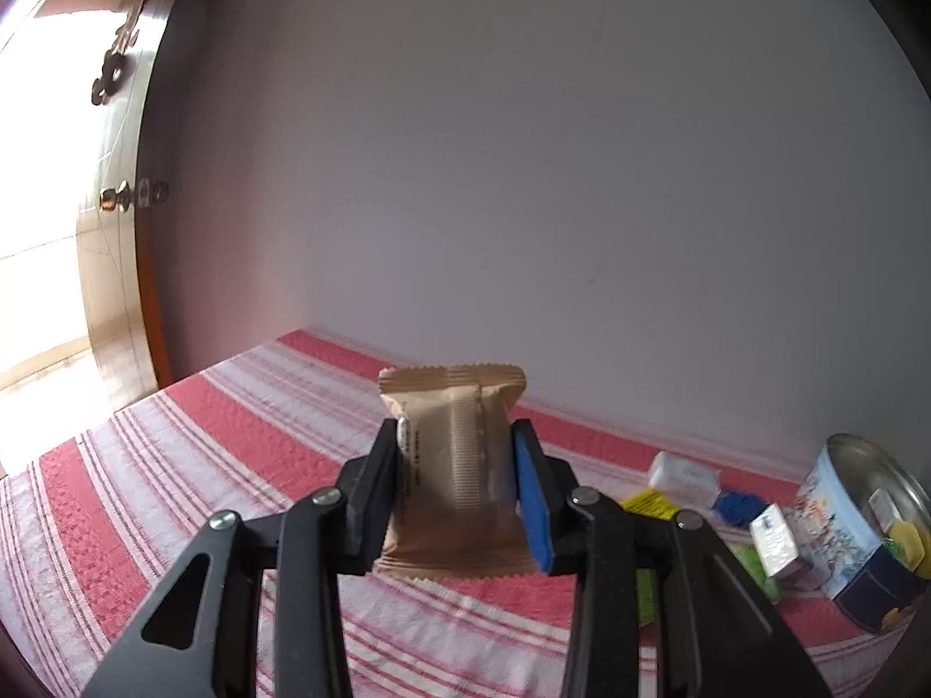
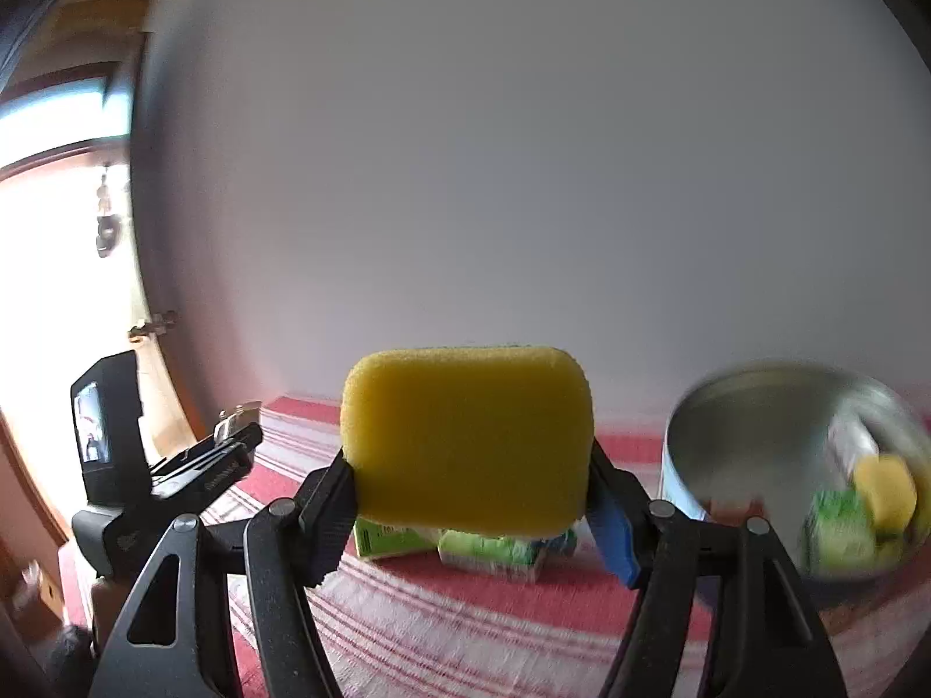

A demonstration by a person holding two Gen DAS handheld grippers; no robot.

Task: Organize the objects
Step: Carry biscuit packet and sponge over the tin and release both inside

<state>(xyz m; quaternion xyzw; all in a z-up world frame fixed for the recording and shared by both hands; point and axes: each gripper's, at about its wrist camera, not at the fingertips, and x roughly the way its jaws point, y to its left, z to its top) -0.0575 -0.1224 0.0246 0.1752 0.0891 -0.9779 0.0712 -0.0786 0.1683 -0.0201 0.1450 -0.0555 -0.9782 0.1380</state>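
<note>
My left gripper (image 1: pixel 457 427) is shut on a tan snack packet (image 1: pixel 454 477), which it holds upright above the red-and-white striped cloth (image 1: pixel 203 465). A yellow sponge (image 2: pixel 465 430) is clamped by its two ends in my right gripper (image 2: pixel 470 459), also clear of the cloth. An open round tin (image 1: pixel 838 529) with a printed blue wall stands at the far right of the left wrist view. The right wrist view shows the tin (image 2: pixel 756 442) blurred at right, with a yellow sponge piece (image 2: pixel 884 488) and a green packet (image 2: pixel 838 529) inside.
Left of the tin lie a white box (image 1: pixel 683 477), a yellow packet (image 1: pixel 646 503), a blue item (image 1: pixel 736 506) and a small white carton (image 1: pixel 774 541). Green packets (image 2: pixel 494 552) lie under the held sponge. A plain wall backs the surface; a wooden door (image 1: pixel 110 291) is at left.
</note>
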